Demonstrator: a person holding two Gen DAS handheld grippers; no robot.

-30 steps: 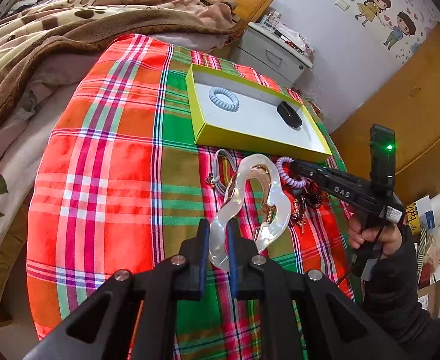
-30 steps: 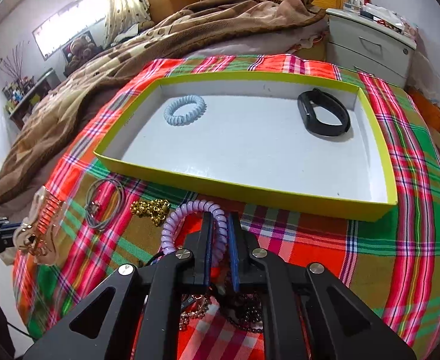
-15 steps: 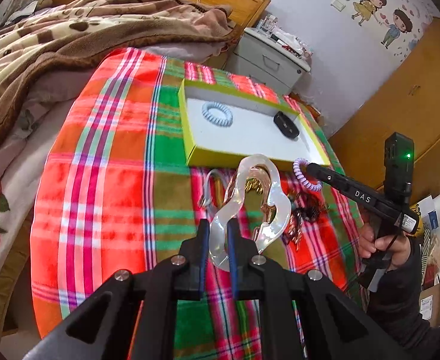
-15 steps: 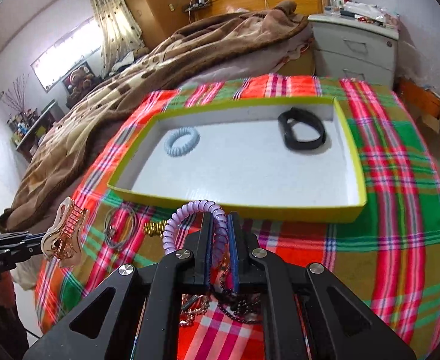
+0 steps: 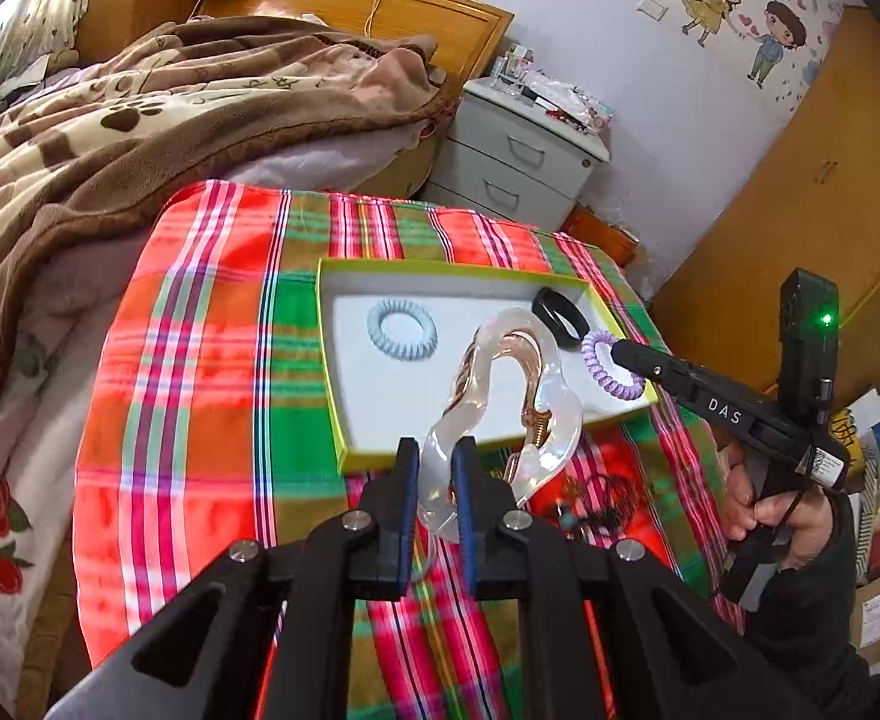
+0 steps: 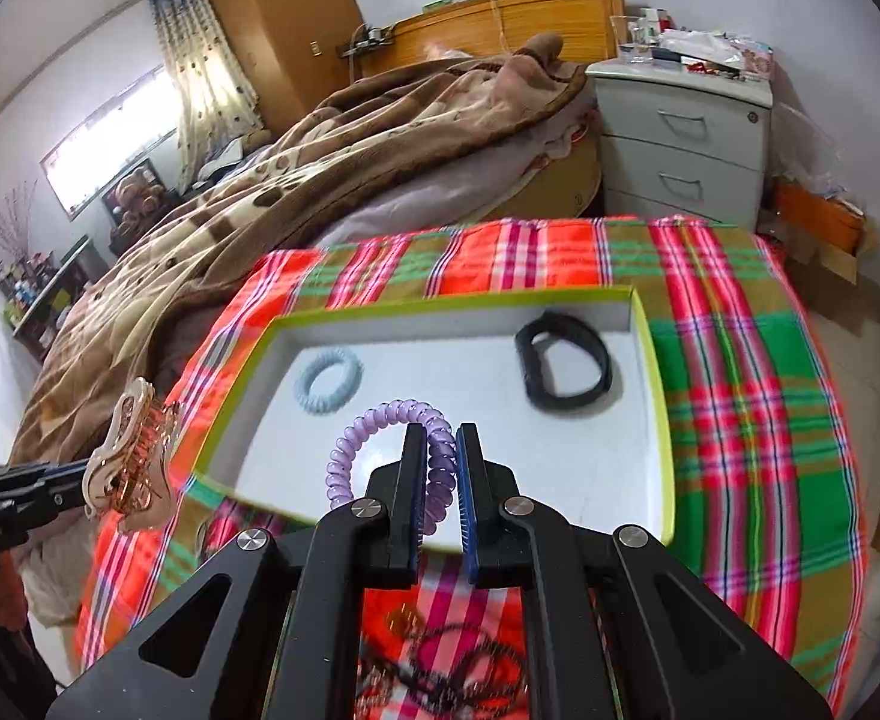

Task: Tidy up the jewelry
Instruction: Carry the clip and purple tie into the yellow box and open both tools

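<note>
The left hand-held gripper (image 5: 435, 480) is clamped on a clear hair claw (image 5: 503, 396). The right hand-held gripper (image 6: 440, 468) is clamped on a purple spiral hair tie (image 6: 380, 438), over the yellow-rimmed tray (image 6: 659, 408).

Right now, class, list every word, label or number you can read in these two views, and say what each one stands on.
"DAS": white letters on the black finger bar of the right claw, seen in the left wrist view.
White sticker on that claw's handle: print too small to read.
Boxes and papers at the far right edge: printing blurred, unreadable.
Bottles and packets on the nightstand: labels too small to read.
Nothing else is legible.
</note>
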